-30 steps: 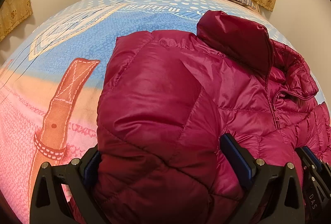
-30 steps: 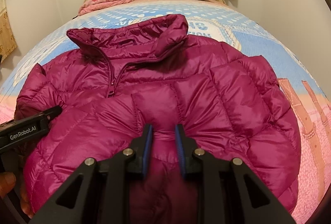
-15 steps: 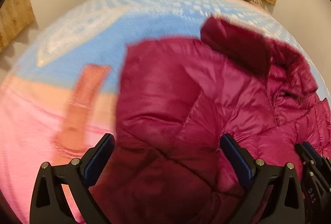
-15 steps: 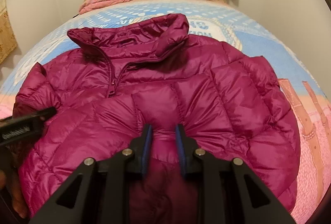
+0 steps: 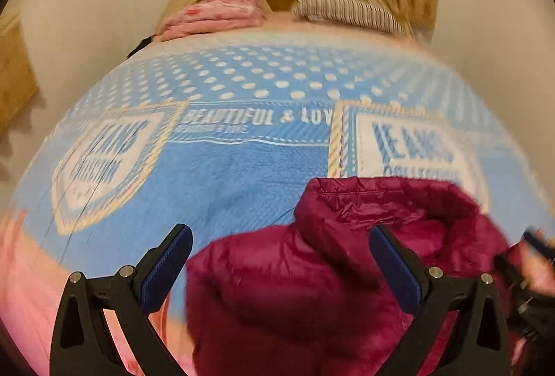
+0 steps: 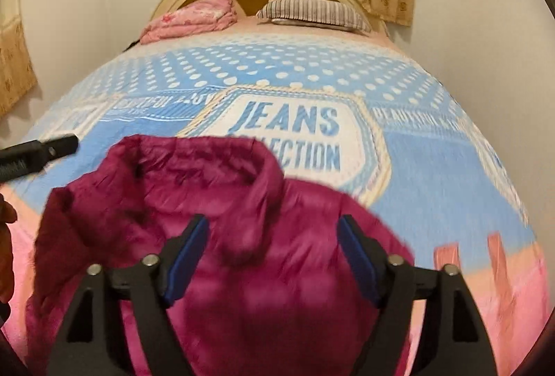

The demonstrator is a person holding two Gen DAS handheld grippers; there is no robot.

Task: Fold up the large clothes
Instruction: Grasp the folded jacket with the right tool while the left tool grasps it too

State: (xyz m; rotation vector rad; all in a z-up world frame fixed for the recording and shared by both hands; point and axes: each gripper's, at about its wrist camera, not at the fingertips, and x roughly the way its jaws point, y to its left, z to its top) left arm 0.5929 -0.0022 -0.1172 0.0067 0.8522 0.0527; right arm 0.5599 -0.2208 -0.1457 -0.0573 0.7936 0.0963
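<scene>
**Jacket released on bed, both jaws apart**

Jacket (image 6: 215, 258) lies bunched on the bed (image 6: 433, 167), its collar end standing up ahead of the jaws in both wrist views. Right gripper (image 6: 272, 258): jaws opening, wide apart; jacket fabric is seen between and below them, but the pads are not pressed on it. Left gripper (image 5: 281, 268): jaws wide apart, nothing clamped; the jacket sits toward its right jaw and beyond, bare bedcover toward its left jaw. Both views are motion-blurred.

Handling, as judged: a quilted, puffy shell, so light and very soft, with no stiffness to hold a crease. The shiny surface is likely slippery, and trapped air is expected to spring folds open again. A thick pinch of fabric may squeeze out of the jaws.

Where to grip, as judged: seams, hem or collar edge are preferred over the padded panels. Two well-separated points along one edge would keep the fold line straight.
</scene>
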